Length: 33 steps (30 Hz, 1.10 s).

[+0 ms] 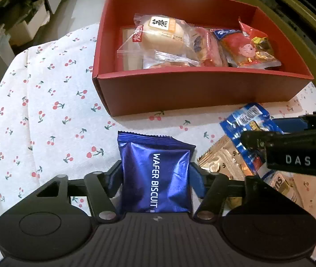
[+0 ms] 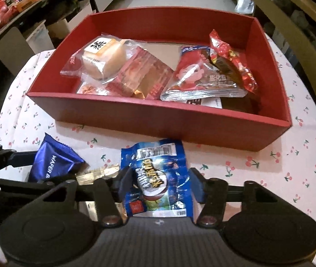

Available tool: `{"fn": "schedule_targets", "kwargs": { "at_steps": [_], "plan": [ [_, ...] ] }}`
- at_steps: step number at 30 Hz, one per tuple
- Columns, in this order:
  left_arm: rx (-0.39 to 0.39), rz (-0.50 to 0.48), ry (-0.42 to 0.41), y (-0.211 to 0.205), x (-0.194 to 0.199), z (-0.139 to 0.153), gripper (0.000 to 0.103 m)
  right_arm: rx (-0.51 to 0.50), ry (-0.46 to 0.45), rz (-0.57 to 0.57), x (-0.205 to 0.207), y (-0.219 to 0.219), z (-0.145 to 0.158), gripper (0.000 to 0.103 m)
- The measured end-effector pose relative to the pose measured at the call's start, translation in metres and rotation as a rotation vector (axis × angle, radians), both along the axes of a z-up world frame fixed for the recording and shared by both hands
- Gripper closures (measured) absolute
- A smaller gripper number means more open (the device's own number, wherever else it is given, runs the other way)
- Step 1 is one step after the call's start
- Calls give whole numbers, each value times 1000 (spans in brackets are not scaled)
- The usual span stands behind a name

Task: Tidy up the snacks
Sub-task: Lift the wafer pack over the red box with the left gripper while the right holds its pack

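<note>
A red box (image 1: 193,91) (image 2: 149,122) stands on the cherry-print tablecloth and holds several wrapped snacks, among them a pale bun (image 1: 162,36) (image 2: 101,61) and a red packet (image 1: 249,49) (image 2: 202,75). My left gripper (image 1: 155,173) is shut on a dark blue wafer biscuit packet (image 1: 155,175), also visible in the right wrist view (image 2: 53,162). My right gripper (image 2: 160,184) is shut on a blue printed snack packet (image 2: 158,178), also visible in the left wrist view (image 1: 246,124). Both packets are in front of the box's near wall.
A gold packet (image 1: 222,158) (image 2: 97,173) lies on the cloth between the two grippers. Another light packet (image 1: 284,184) lies under the right gripper's body. A wooden chair (image 2: 295,35) stands at the right; shelves with clutter (image 2: 13,2) stand at the left.
</note>
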<state>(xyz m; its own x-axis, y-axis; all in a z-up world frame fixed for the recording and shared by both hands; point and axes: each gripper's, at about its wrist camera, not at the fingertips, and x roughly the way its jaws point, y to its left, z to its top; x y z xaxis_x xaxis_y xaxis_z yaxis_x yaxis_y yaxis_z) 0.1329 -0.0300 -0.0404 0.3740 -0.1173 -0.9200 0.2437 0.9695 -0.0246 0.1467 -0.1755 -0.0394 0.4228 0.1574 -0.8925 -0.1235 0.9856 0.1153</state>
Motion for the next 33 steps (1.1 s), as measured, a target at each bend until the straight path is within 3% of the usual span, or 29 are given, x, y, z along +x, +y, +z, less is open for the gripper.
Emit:
{"fn": "schedule_targets", "kwargs": {
  "at_steps": [5,9,14,17,26,33],
  "plan": [
    [-12,4,5,4,-3,3,38,-6,-27,6,-9,-2,7,48],
    [-7,6,4,6,-4,2,36,-2,-13,21,-8,-3,8,48],
    [6,-8,0,5,-5,-1,31,-77,14,131,-9,15,-2,28],
    [27,-8,-6,3,-4,-2,31,-136,-10,159,-7,27,-7,24],
    [16,-13,-10,5,-7,5,39,-141,-29,63,-13,9,-3,24],
    [-46,-7,-56,9,-9,27,39,-47,-114,8,-25,-8,28,24]
  ]
}}
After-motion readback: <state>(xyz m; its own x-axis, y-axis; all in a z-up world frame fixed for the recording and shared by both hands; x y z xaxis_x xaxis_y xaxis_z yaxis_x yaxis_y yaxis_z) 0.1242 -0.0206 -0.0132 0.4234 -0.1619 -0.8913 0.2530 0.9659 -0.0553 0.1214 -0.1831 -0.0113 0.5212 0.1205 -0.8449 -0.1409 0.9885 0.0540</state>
